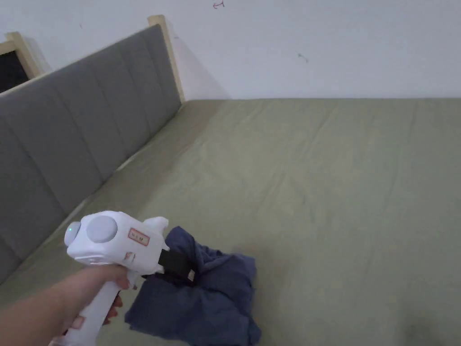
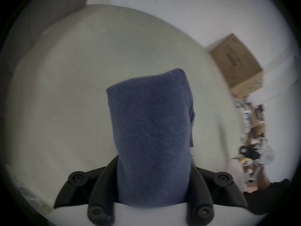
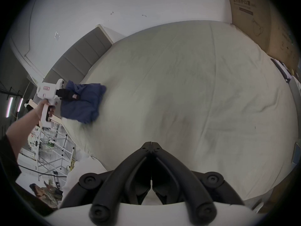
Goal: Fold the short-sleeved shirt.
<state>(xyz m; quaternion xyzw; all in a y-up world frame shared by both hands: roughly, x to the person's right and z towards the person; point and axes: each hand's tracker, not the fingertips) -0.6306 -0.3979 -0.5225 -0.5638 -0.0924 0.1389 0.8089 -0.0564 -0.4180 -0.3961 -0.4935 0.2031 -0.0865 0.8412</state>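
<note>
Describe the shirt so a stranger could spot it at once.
Start at the grey padded headboard and come down the olive-green bed sheet to its near edge. There the left gripper holds a crumpled shirt, the one dark blue thing on the bed.

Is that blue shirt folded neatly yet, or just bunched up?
Bunched up. The blue shirt hangs in a crumpled wad from the left gripper, its lower part on the bed sheet.

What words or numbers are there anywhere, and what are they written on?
Sticker on the left gripper: red-edged, too small to read.
Dark print on the cardboard box: too blurred to read for sure.
Red scribble on the wall: a mark, not a word.
Blue shirt: no print seen.
</note>
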